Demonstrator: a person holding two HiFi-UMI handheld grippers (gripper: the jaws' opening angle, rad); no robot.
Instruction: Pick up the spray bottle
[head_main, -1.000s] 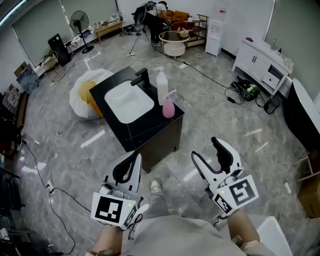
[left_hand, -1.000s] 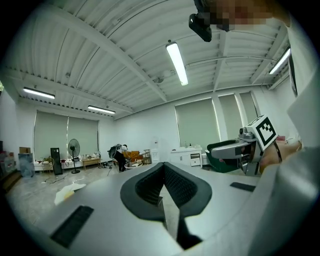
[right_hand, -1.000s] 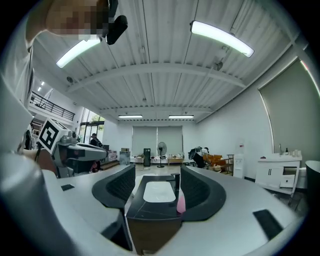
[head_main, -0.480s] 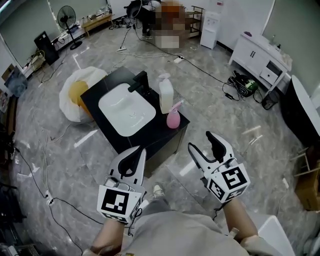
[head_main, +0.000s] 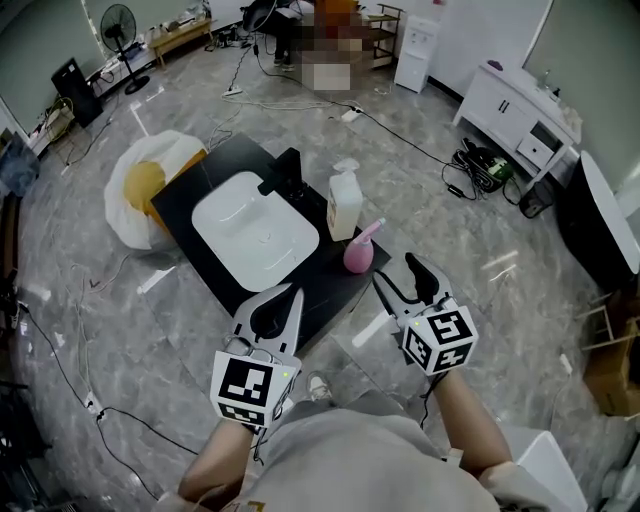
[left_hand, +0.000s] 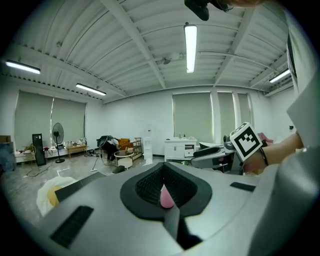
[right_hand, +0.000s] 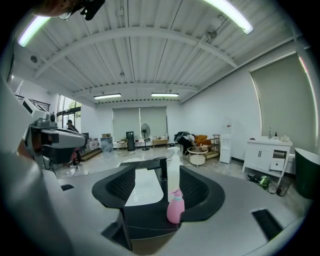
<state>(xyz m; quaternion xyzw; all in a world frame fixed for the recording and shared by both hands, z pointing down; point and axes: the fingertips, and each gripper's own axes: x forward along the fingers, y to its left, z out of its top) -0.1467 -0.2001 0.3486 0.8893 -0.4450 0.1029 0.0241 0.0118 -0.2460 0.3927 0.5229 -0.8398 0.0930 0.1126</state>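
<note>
Evidently the right claw (head_main: 397, 272) is set for the grab: its jaws are spread wide, and in the right gripper view the pink spray bottle (right_hand: 175, 206) stands framed in the gap between them, a little toward the right jaw and touched by neither; that spread looks chosen to clear the bottle's rounded body. Seen from the head view, the bottle stands upright near the front right corner of the black tabletop (head_main: 322, 280), at about ten o'clock from the right claw and near it, with its nozzle pointing toward two o'clock. A taller white bottle (head_main: 344, 203) stands just beside it at eleven o'clock; coming in from the front edge would, I judge, keep the jaws off that neighbour. The left claw (head_main: 288, 297) hangs at about eight o'clock from the spray bottle, its jaws pressed together on nothing; the left gripper view shows only a sliver of pink beyond the tips; it seems parked aside, since one claw should be enough for so small a bottle.

The tabletop is the glossy top of a small dark cabinet; a white basin (head_main: 255, 232) is sunk into it at nine o'clock from the bottles, with a black faucet (head_main: 282, 172) at the basin's one o'clock. Around it lies a polished grey stone-look floor (head_main: 480, 270) strewn with cables; a yellow-and-white sack (head_main: 145, 185) rests at the cabinet's ten o'clock; a standing fan (head_main: 118, 25) is far off at eleven, and a white sideboard (head_main: 515, 110) at two.
</note>
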